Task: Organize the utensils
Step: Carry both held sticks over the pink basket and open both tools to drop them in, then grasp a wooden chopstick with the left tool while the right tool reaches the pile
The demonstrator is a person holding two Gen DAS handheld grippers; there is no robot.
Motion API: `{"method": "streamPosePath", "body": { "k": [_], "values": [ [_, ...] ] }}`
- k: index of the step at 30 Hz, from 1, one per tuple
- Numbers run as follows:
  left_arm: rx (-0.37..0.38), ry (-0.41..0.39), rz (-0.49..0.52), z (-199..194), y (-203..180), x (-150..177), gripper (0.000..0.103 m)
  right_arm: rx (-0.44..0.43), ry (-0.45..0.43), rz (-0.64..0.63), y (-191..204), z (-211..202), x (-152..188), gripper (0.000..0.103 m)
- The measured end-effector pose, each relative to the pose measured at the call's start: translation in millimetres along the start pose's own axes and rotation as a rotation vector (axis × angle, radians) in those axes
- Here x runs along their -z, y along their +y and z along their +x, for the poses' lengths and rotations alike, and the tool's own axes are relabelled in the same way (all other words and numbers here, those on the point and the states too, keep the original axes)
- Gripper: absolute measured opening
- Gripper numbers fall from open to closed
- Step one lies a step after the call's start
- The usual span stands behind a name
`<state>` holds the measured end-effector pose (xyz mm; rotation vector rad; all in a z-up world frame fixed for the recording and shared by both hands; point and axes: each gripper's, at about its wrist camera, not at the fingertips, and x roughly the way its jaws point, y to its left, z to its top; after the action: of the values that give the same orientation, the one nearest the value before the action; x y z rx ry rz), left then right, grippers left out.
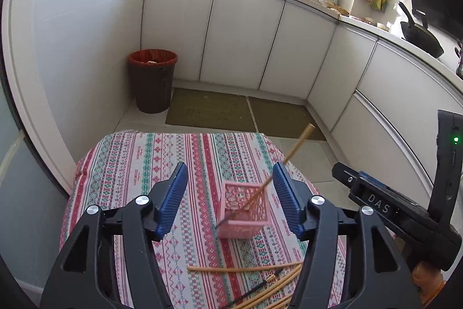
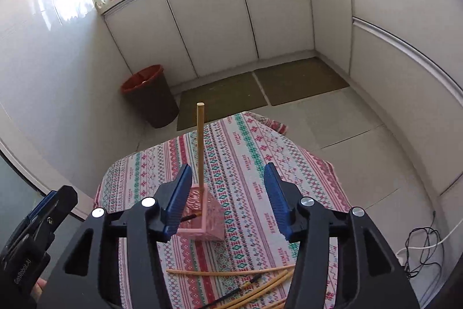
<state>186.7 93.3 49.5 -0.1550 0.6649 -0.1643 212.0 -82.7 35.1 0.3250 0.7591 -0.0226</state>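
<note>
both sets of fingers apart, nothing between them: left gripper and right gripper hovering over the pink basket on the cloth-covered worktop. one chopstick already leaning in the basket, the loose chopsticks lying near the front edge, partly under the right gripper. light basket, long lean: likely to tip if knocked by a finger. thin round sticks, apt to roll or slip from a loose pinch, perhaps off the edge.
</note>
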Motion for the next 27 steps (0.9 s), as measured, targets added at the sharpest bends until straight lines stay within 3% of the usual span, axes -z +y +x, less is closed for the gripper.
{"method": "streamPosePath", "body": {
  "k": [8,14,17,22,27],
  "values": [
    [-0.030,0.060,0.015,-6.1,-11.0,35.4,0.080,0.087,-0.042,-0.096,-17.2,-37.1,37.5,0.069],
    [-0.052,0.113,0.062,-6.9,-20.1,55.1,0.095,0.122,-0.086,-0.083,-35.5,-69.1,64.6,0.090],
    [-0.052,0.216,0.134,5.7,-27.9,74.3,0.096,0.156,-0.082,-0.038,-60.3,-82.5,80.4,0.096],
    [-0.001,0.423,0.281,37.4,-52.2,116.1,0.096,0.247,-0.010,0.108,-124.8,-94.4,113.9,0.096],
    [0.067,0.556,0.339,64.6,-82.0,144.3,0.096,0.179,0.151,0.365,-178.7,-77.2,126.6,0.096]
  ]
}}
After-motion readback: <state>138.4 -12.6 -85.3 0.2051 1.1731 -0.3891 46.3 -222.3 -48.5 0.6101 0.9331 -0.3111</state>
